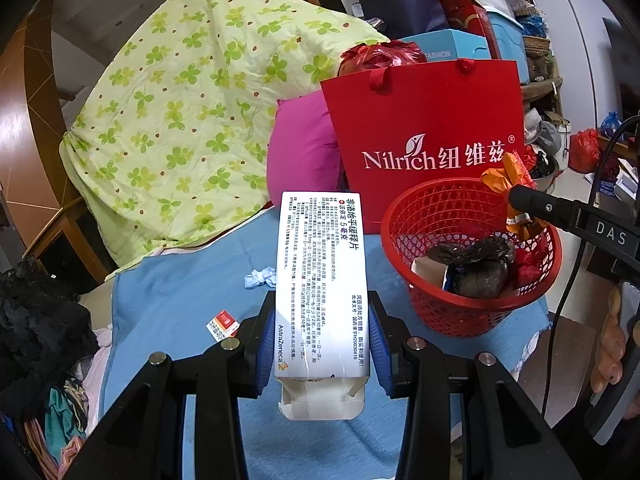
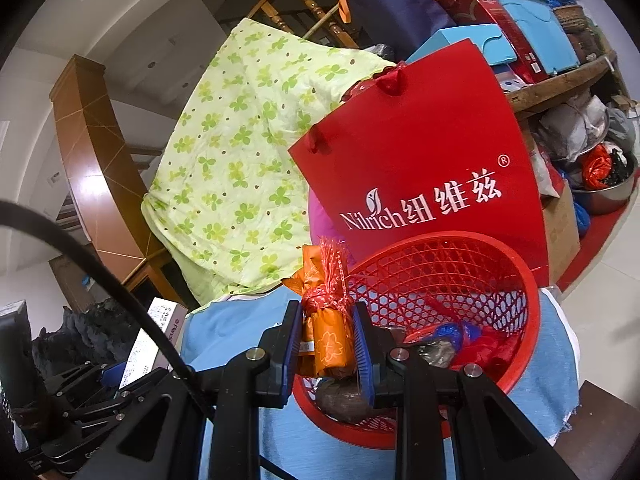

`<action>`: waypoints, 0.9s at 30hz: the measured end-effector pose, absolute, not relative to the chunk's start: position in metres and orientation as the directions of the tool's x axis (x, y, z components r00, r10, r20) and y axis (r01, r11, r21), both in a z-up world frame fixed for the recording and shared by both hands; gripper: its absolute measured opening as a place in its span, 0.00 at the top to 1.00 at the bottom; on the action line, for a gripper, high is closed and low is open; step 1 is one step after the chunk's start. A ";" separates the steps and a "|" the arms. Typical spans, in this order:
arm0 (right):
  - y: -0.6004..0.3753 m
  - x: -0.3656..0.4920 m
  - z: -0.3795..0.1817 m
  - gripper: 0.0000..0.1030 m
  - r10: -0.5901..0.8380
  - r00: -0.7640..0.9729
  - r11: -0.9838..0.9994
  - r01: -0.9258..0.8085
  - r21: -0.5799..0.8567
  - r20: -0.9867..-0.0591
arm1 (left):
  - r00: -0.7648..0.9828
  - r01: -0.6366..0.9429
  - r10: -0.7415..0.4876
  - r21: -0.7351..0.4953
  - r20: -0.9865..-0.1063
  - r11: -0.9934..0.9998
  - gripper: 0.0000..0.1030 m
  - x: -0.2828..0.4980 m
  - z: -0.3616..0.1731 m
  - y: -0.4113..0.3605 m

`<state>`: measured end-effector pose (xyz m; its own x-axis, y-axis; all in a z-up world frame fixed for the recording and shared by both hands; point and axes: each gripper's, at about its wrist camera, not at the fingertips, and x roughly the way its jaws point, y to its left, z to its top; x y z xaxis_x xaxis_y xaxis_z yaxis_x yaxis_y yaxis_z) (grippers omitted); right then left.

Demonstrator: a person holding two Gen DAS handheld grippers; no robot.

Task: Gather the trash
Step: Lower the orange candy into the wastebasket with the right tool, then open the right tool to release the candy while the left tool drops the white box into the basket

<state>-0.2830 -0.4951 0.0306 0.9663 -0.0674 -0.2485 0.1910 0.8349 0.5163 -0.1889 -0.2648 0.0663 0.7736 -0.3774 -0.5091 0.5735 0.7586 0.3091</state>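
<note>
Both grippers carry trash toward the basket (image 1: 472,256). The left gripper (image 1: 320,344) has its jaws clamped on the sides of a white box (image 1: 320,272), which juts forward from them; the basket stands ahead and to their right. The right gripper (image 2: 326,340) has its jaws clamped on an orange wrapper (image 2: 328,328), held over the basket's near rim. The release step appears in hand: the next move calls for the right jaws parting over the basket, then the box swinging right above it.
</note>
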 end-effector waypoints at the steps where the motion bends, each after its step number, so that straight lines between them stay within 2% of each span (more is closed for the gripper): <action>1: -0.496 -0.284 0.030 0.74 -0.070 0.966 0.833 0.194 0.518 -0.249 | 0.773 0.574 -0.378 0.308 -0.510 0.759 0.58 -0.189 0.066 -0.266; 16: -0.506 -0.287 0.029 0.74 -0.098 0.963 0.817 0.222 0.532 -0.250 | 0.760 0.602 -0.408 0.308 -0.506 0.737 0.58 -0.187 0.067 -0.280; 27: -0.519 -0.294 0.028 0.74 -0.149 0.961 0.779 0.260 0.571 -0.234 | 0.713 0.676 -0.505 0.283 -0.487 0.681 0.58 -0.189 0.081 -0.301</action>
<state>-0.2941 -0.5193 0.0281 0.9607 -0.1490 -0.2340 0.2598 0.7788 0.5709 -0.1891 -0.3015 0.0806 0.7126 -0.5054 -0.4865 0.6758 0.6808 0.2826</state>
